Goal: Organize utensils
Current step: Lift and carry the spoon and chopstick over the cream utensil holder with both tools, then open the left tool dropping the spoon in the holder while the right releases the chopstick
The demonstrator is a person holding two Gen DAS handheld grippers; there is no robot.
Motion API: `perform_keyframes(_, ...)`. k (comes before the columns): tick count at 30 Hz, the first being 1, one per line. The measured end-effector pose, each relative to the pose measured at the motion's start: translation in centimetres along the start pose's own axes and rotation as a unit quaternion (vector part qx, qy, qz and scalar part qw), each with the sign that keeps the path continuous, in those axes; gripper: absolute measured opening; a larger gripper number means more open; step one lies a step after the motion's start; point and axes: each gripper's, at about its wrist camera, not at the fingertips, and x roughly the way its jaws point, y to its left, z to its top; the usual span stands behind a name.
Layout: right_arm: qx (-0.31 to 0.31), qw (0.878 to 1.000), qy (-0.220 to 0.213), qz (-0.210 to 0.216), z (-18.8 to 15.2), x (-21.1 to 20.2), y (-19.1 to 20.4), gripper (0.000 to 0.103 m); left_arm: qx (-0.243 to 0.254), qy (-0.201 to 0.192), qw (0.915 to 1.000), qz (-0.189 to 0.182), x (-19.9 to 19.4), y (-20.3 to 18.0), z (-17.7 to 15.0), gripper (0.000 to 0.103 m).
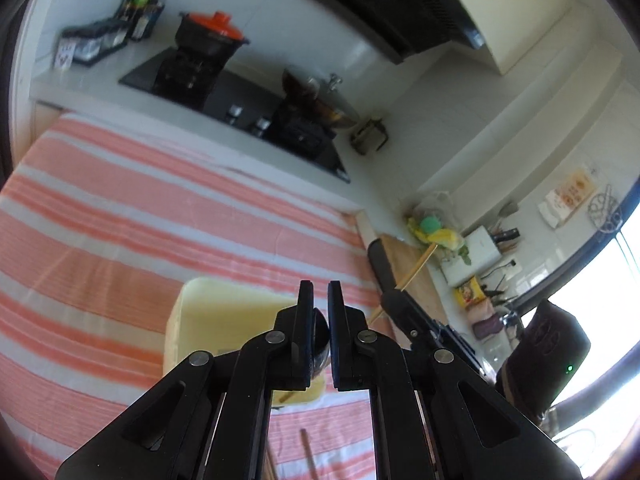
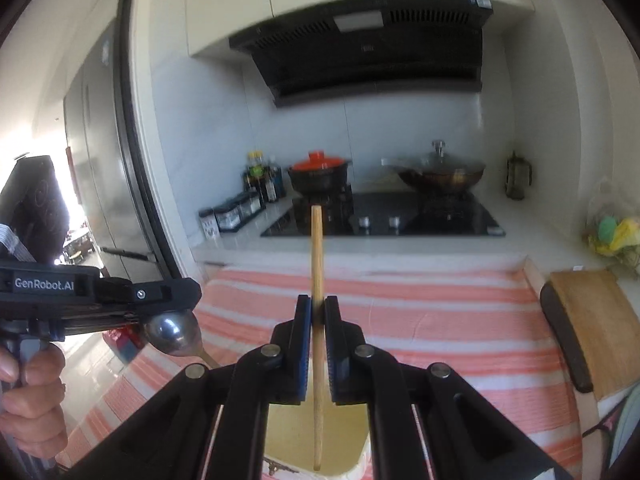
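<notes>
Chopstick held aloft: the right gripper (image 2: pixel 317 312) was clamped on a single pale wooden chopstick (image 2: pixel 317 264), its black jaws pressed against the stick partway along its length. The chopstick stood nearly upright in the right wrist view, its upper end rising against the black glass hob (image 2: pixel 440 220) and its lower end hanging over a pale yellow plastic tray (image 2: pixel 344 436) that lay on the pink-and-white striped cloth (image 2: pixel 440 320).

To the left of the tray, a hand (image 2: pixel 30 392) gripped the handle of the left gripper (image 2: pixel 176 312), whose jaws were closed on a shiny metal spoon (image 2: pixel 173 332); the spoon's rounded bowl bulged out beneath the fingers and its handle slanted down towards the tray. In the left wrist view the same dark spoon bowl (image 1: pixel 320 332) showed pinched between the two black jaws, above the yellow tray (image 1: pixel 208 320), while the right gripper (image 1: pixel 394 300) carried the chopstick (image 1: pixel 416 268) just right of the tray.

Beyond the tray, on the hob, stood a black casserole pot with an orange lid (image 2: pixel 320 172) and a lidded wok (image 2: pixel 440 172). A wooden chopping board (image 2: pixel 592 320) rested right of the tray at the cloth's edge, and another wooden stick (image 1: pixel 308 452) lay on the cloth (image 1: pixel 120 220) near the tray
</notes>
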Motion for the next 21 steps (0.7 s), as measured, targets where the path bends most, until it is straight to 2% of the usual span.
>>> perform_keyframes(3, 0.014, 0.998, 0.056, -0.003, -1.9, 3.4, -1.3, 0.007, -0.026, 0.028, 0.9992, 0.014, 2.7, 2.4, -0.4, 0.005)
perform_keyframes(5, 0.013, 0.997, 0.077, -0.007, -2.7, 4.9, -1.6, 0.007, -0.031, 0.034, 0.9985, 0.028, 3.8, 3.4, -0.4, 0.005)
perform_keyframes(7, 0.016, 0.995, 0.095, -0.014, -3.1, 5.8, -1.9, 0.008, -0.032, 0.030, 0.9979, 0.048, 4.2, 4.0, -0.1, 0.012)
perform_keyframes(8, 0.018, 0.995, 0.098, -0.020, -3.1, 5.9, -2.1, 0.009, -0.032, 0.027, 0.9977, 0.053, 4.2, 3.8, 0.2, 0.030)
perform_keyframes(9, 0.019, 0.995, 0.098, -0.023, -3.1, 5.7, -2.1, 0.015, -0.032, 0.020, 0.9977, 0.056, 3.6, 3.8, 0.5, 0.047)
perform_keyframes(10, 0.021, 0.995, 0.094, -0.025, -3.0, 5.1, -2.1, 0.026, -0.030, 0.010, 0.9977, 0.061, 2.8, 3.8, 0.7, 0.054)
perform_keyframes(12, 0.024, 0.996, 0.077, -0.028, -2.5, 3.2, -2.0, 0.039, -0.014, -0.011, 0.9972, 0.073, 0.6, 3.4, 0.8, 0.066)
perform_keyframes(16, 0.011, 0.998, 0.055, -0.032, -2.1, -1.7, -1.5, 0.043, 0.036, -0.043, 0.9929, 0.105, -4.9, 3.0, -0.6, 0.078)
perform_keyframes(21, -0.005, 0.999, 0.049, -0.020, -4.1, -9.3, -1.1, 0.049, 0.126, -0.085, 0.9737, 0.170, -11.9, 3.0, -7.2, 0.092)
